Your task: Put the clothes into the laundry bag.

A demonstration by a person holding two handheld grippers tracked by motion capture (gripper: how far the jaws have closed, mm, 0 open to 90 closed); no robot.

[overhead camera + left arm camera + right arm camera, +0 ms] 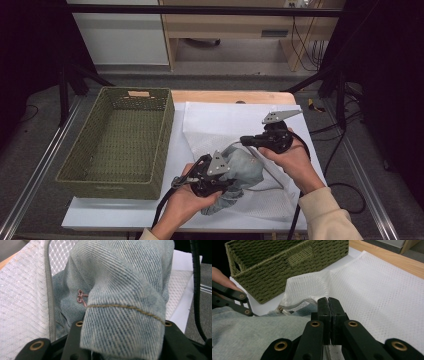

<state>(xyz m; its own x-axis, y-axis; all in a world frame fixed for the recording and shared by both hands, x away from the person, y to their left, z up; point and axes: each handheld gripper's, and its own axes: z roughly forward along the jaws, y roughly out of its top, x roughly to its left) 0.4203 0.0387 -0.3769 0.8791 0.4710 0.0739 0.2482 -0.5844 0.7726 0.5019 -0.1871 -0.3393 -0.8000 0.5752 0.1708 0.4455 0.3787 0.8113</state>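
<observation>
Two hands hold grippers over a white mesh laundry bag point(280, 125): left gripper point(212, 177) clamps bunched blue denim point(242, 172) at the bag's mouth, right gripper point(250, 140) pinches the bag's edge, jaws closed.

Both forearms come in from the bottom, cream sleeves showing. Left gripper point(216, 172) sits low near the front edge, jaws partly apart and clamped on a thick fold. Right gripper point(246, 140) is further back, pointing left, jaws pressed tight together on a thin edge.
</observation>
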